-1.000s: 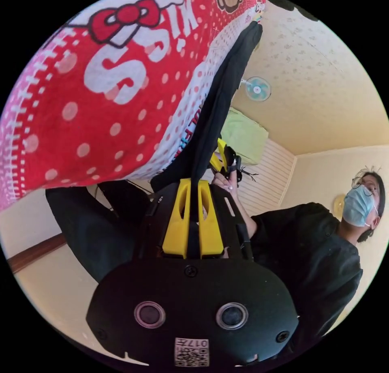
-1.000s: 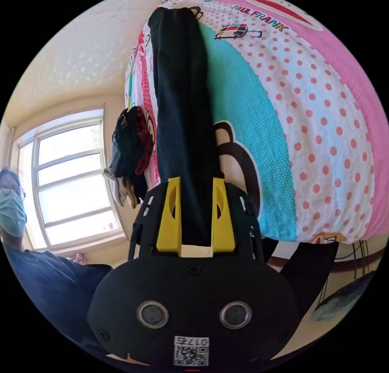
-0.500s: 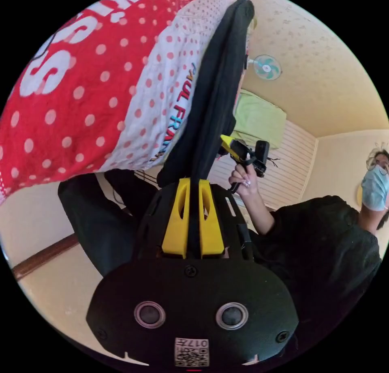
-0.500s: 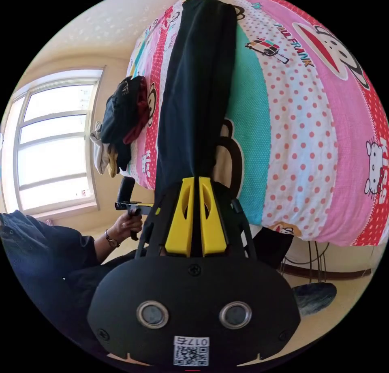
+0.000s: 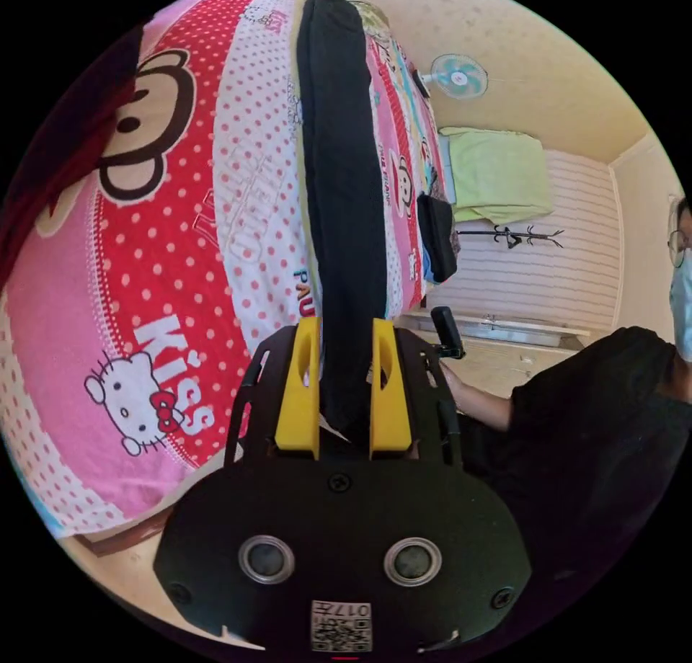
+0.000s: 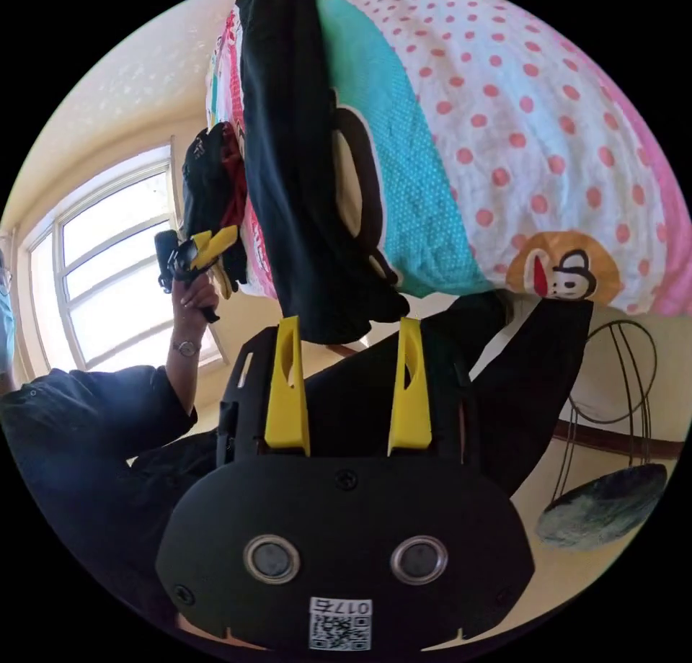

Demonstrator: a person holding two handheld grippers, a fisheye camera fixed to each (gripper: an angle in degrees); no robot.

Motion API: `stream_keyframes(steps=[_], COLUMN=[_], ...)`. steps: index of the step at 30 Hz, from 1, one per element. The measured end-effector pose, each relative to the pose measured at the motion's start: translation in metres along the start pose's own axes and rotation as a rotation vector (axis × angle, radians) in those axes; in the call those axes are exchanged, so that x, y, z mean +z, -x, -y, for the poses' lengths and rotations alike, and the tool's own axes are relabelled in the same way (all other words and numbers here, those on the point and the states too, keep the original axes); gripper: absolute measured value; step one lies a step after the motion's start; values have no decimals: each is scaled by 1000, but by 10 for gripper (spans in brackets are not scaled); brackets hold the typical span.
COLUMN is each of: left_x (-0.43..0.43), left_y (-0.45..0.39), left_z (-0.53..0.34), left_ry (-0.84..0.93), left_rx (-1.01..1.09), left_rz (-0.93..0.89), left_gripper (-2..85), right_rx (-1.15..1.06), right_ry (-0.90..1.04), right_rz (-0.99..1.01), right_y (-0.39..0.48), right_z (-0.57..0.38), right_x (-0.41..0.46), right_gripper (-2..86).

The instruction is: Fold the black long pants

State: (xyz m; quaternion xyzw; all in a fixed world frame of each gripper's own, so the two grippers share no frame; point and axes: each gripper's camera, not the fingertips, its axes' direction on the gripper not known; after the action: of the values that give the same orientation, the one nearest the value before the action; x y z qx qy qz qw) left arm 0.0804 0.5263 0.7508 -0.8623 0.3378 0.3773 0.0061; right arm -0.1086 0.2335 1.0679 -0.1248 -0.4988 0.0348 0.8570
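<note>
The black long pants (image 5: 339, 187) lie as a long narrow strip on the cartoon-print bed cover (image 5: 144, 274). My left gripper (image 5: 344, 324) is open, with the strip running between its yellow jaws. In the right gripper view the pants (image 6: 288, 151) end in a bunched edge just past the tips of my right gripper (image 6: 349, 321), which stands wide open and apart from the cloth. A hand holds the left gripper (image 6: 216, 239) up to the left of the strip.
A pile of dark and red clothes (image 6: 209, 180) sits on the bed beside the pants. The person in black (image 5: 598, 418) stands at the bed's edge. A wire stand (image 6: 620, 375) is on the floor. A window (image 6: 115, 281) is behind.
Both grippers were shut on the pants half a second ago and now stand open. The strip has been laid down along the bed, and both cameras have swung.
</note>
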Motion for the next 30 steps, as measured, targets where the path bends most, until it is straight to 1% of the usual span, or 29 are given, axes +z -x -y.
stream_keyframes(steps=[3, 5, 7, 10, 12, 13, 14, 15, 16, 17, 18, 19, 20, 21, 23, 24, 25, 26, 28, 30], left_x=[18, 58, 89, 125, 149, 161, 162, 160, 152, 138, 130, 117, 112, 113, 139, 148, 160, 166, 172, 163], left_y=[1, 6, 5, 3, 1, -4, -14, -21, -34, -46, -51, -55, -55, -54, -35, -27, -10, 10, 30, 31], left_z=[33, 38, 29, 5, -7, -13, -16, -16, -16, -15, -15, -15, -16, -16, -23, -26, -30, -33, -39, -47], left_ry=[115, 299, 425, 531, 614, 653, 636, 622, 602, 545, 506, 426, 396, 398, 460, 465, 433, 381, 343, 311], left_rx=[43, 28, 17, -9, -19, -19, 25, 58, 123, 173, 190, 203, 195, 182, 78, 51, -13, -97, -184, -181], left_rz=[30, -14, -57, -11, 13, 41, 57, 45, -34, -181, -262, -403, -450, -431, -183, -126, -95, -232, -455, -414], left_gripper=[112, 113, 111, 116, 110, 93, 67, 62, 52, 50, 49, 48, 47, 47, 47, 47, 47, 46, 45, 45], right_rx=[-3, 1, -9, -60, -78, -88, -103, -112, -135, -163, -180, -218, -248, -252, -268, -273, -269, -252, -239, -236], right_ry=[-15, -15, -1, 26, 5, -16, -38, -46, -51, -49, -46, -38, -47, -56, -69, -68, -67, -78, -77, -68], right_rz=[76, 58, 32, -62, -49, -8, 22, 32, 51, 78, 98, 154, 247, 283, 331, 336, 358, 397, 443, 435], right_y=[-14, -19, -22, -33, -46, -56, -65, -68, -75, -81, -83, -88, -93, -97, -111, -115, -126, -138, -153, -160], right_z=[18, 30, 31, 21, 17, 17, 19, 20, 24, 29, 31, 36, 41, 43, 50, 51, 54, 56, 59, 59], right_x=[24, 32, 34, 31, 25, 18, 11, 9, 5, 3, 3, 3, 2, 2, 5, 7, 9, 11, 12, 12], right_gripper=[215, 218, 209, 184, 186, 189, 195, 198, 208, 220, 224, 234, 242, 246, 247, 245, 236, 224, 194, 157])
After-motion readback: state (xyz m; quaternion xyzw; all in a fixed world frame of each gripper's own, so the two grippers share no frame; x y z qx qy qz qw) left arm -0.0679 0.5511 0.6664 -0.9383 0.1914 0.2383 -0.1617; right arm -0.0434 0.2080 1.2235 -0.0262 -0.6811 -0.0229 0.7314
